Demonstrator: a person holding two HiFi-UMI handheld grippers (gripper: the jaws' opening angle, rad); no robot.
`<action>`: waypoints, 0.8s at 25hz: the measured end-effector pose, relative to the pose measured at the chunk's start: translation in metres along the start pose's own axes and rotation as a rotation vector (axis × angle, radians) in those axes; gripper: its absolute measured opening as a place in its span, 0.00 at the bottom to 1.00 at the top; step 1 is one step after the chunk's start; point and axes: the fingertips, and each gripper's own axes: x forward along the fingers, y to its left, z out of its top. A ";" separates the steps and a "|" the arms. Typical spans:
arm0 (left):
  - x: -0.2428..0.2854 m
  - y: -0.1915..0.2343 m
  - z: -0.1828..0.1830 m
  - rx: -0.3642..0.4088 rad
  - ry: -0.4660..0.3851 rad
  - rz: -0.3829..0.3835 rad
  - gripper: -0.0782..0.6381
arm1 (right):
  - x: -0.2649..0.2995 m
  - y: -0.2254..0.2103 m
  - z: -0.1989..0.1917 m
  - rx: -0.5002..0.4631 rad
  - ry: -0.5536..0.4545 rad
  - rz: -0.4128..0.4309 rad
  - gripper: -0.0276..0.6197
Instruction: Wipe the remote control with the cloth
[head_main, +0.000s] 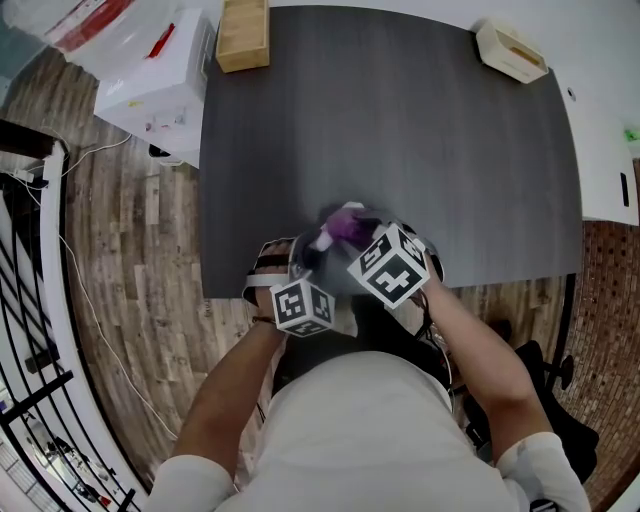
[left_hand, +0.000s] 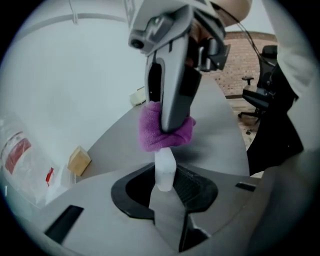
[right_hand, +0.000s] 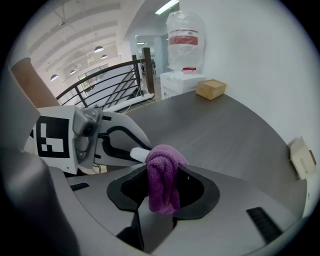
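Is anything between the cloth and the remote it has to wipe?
Nothing visible stands between them. The cloth, clamped in the right gripper, lies against the far end of the remote, which the left gripper holds.

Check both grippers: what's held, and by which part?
The left gripper grips the white remote by its near end; right gripper clamps the purple cloth by a bunched fold.

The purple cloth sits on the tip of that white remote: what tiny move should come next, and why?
Probably draw the right tool along so the cloth rubs down the remote toward the left tool. The cloth covers only the remote's far end, the rest is bare, and the left tool is shut on its near end, which should steady it.
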 end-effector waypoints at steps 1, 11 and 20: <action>0.000 -0.002 0.001 0.021 -0.001 0.000 0.25 | 0.001 -0.006 -0.005 0.010 0.016 -0.005 0.27; 0.001 -0.008 -0.003 0.182 -0.003 0.003 0.25 | 0.009 -0.077 -0.055 0.058 0.171 -0.151 0.27; 0.007 -0.018 -0.013 0.206 0.017 -0.060 0.25 | -0.005 -0.053 -0.015 0.019 0.027 -0.156 0.27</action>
